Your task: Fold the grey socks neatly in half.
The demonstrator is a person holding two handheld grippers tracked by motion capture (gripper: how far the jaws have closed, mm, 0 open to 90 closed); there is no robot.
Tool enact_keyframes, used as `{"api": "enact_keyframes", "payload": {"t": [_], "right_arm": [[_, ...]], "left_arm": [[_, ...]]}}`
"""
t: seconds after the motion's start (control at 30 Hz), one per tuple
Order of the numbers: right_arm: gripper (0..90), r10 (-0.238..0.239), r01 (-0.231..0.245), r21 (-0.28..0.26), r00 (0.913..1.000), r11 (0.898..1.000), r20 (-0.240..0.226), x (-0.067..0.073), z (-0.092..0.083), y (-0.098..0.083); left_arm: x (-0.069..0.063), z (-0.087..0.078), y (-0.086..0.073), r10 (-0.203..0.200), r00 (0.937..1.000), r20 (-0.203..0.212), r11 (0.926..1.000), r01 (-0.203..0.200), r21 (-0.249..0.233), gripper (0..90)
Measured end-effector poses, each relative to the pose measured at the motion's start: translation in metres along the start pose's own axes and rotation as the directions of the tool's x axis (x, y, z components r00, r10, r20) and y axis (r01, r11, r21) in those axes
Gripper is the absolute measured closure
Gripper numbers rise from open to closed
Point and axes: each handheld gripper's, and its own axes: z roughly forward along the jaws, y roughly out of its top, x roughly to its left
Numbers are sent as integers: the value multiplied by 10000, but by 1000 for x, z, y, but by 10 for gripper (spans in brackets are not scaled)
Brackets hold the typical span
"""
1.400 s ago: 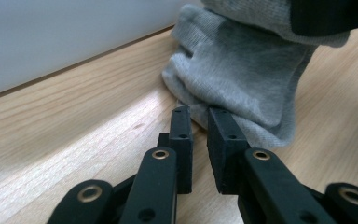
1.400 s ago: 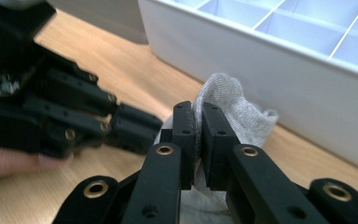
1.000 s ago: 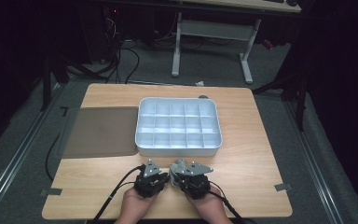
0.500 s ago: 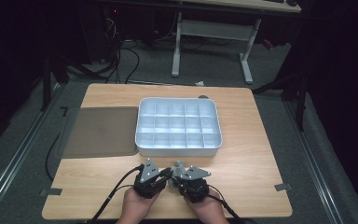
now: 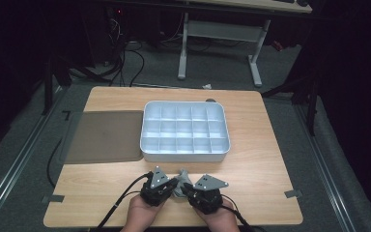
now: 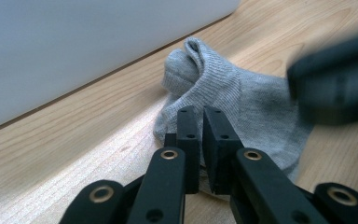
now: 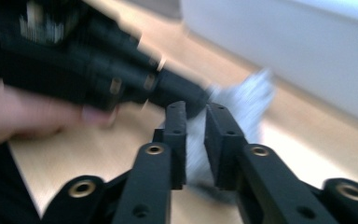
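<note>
While both grippers crowd together at the near edge of the wooden table [image 5: 251, 145], the grey sock [image 6: 242, 100] lies bunched right between them, just in front of the near wall of the white compartment tray [image 5: 183, 155]. From above the sock [image 5: 180, 180] is a small lump with its long axis running roughly near to far, one end poking toward the tray. The left gripper [image 5: 173, 184] comes at it from the left, the right gripper [image 5: 185, 188] from the right, so both are about equally close and whichever pulls sideways will stretch or unfold it. In the left gripper view the left gripper [image 6: 202, 122] has its jaws nearly together and has just been closing, pinched on the near edge of the fabric as far as I can tell. In the right gripper view the right gripper [image 7: 197, 122] shows a narrow gap with sock between the jaws; those jaws have just been opening, and the blur means I can't say whether the pads still press on the cloth. Compared with a second ago, the sock now peeks out between the two tools where it was hidden under them before, and the right hand has lifted a bit. The dark mat [image 5: 104, 136] left of the tray sits unchanged.
</note>
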Motion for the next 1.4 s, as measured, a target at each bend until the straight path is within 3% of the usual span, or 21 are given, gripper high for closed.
{"api": "enact_keyframes", "payload": {"t": [0.07, 0.13, 0.17, 0.23, 0.37, 0.47, 0.6, 0.63, 0.77, 0.97, 1.1, 1.27, 1.4], "right_arm": [[833, -54, 56, -80, 9999, 10000, 164, -6, -1, 8], [841, -36, 29, 430, 9998, 9991, 170, -16, 13, 8], [841, -36, 29, 430, 9998, 9991, 170, -16, 13, 8], [839, -114, 87, 929, 9995, 9956, 293, -22, 23, -4], [817, -43, 16, 1055, 9997, 9944, 258, -25, 25, -14], [816, 134, -151, 948, 9997, 9954, 183, -27, 25, -17], [816, 189, -210, 905, 9995, 9957, 247, -26, 26, -19], [816, 138, -163, 895, 9995, 9959, 285, -25, 26, -19], [816, 175, -204, 858, 9992, 9961, 348, -25, 26, -20], [815, 95, -134, 940, 9991, 9955, 414, -23, 24, -20], [812, 236, -265, 951, 9992, 9951, 324, -23, 22, -21], [768, 284, -314, 1037, 9991, 9941, 310, -21, 18, -21], [672, 490, -510, 474, 9979, 9976, 430, -19, 5, -18]], "left_arm": [[0, 0, 0, 24, 10000, -15, 10000, -24, -26, 851], [0, 1, -1, 127, 9999, -36, 9999, -127, -27, 851], [0, 1, -1, 127, 9999, -36, 9999, -127, -27, 851], [0, 1, -1, 206, 9998, -36, 9998, -206, -39, 851], [-1, 1, -2, 237, 9997, -21, 9997, -237, -57, 851], [-1, 1, -2, 303, 9995, -74, 9995, -304, -74, 849], [-6, -3, 1, 330, 9994, -132, 9991, -333, -259, 782], [-12, -8, 4, 392, 9992, -30, 9978, -393, -531, 771], [-22, -11, 5, 498, 9986, 161, 9967, -487, -645, 752], [-23, -4, -5, 1039, 9946, 21, 9942, -1039, 267, 776], [-24, -5, -7, 1294, 9914, -170, 9910, -1288, 365, 797], [-23, -3, -6, 1247, 9919, -244, 9916, -1238, 367, 813], [-21, -2, -7, 1104, 9937, -182, 9935, -1098, 292, 814]]}}
